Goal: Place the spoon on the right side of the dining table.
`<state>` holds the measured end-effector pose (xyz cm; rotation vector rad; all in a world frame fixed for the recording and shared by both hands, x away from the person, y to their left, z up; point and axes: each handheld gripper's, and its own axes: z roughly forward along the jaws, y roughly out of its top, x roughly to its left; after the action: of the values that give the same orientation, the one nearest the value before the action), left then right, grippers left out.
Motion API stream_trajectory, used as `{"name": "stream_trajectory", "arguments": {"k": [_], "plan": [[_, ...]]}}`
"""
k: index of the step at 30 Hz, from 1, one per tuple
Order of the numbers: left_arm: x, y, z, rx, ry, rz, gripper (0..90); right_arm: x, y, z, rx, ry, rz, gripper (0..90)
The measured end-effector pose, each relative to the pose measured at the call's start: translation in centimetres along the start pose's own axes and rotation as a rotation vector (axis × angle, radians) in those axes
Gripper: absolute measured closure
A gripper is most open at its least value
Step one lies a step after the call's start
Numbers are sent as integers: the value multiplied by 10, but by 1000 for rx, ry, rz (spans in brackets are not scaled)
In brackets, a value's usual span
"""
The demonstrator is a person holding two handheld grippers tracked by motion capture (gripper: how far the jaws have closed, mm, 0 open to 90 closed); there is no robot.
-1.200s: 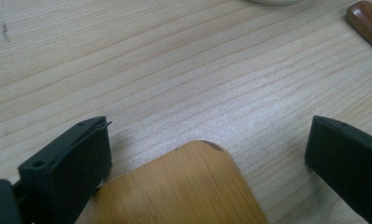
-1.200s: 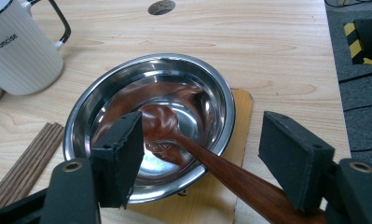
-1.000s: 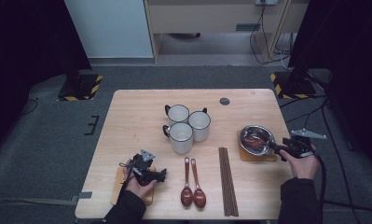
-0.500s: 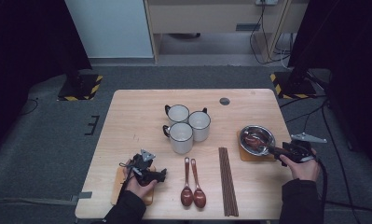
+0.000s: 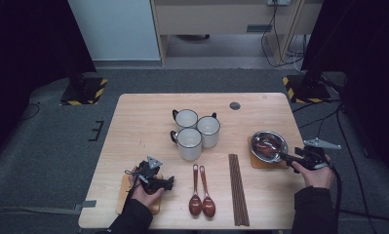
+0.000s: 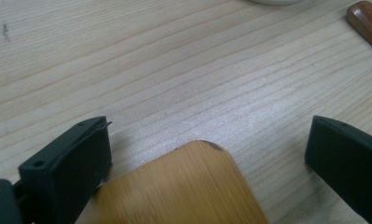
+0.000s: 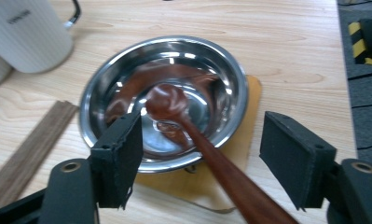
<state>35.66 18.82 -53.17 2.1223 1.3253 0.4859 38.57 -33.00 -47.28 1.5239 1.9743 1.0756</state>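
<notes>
Right gripper [image 7: 200, 154] fingers [image 7: 120, 154] stood apart, untouching, around wooden spoon [image 7: 207, 144] handle (bowl end inside steel bowl [image 7: 123, 74]); left gripper [image 6: 207, 154] fingers gaped over bamboo coaster [image 6: 183, 186].

Wooden spoon [image 7: 211, 149] handle cut off below.

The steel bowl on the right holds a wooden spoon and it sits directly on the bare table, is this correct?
Not quite. The steel bowl does hold a wooden spoon, but it sits on a wooden coaster, not on the bare table. The right gripper view shows this.
</notes>
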Motion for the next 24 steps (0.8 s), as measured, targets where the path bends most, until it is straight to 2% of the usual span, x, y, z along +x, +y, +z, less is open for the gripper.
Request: {"name": "stream_trajectory", "arguments": {"k": [5,8,24], "plan": [[0,0,0,0,0,0,0,-3,-4,3,28,-4,4,298],[0,0,0,-1,0,-2,0,-3,-5,3,27,-3,-8,301],[0,0,0,0,0,0,0,14,-13,-1,59,41,-36,314]]}}
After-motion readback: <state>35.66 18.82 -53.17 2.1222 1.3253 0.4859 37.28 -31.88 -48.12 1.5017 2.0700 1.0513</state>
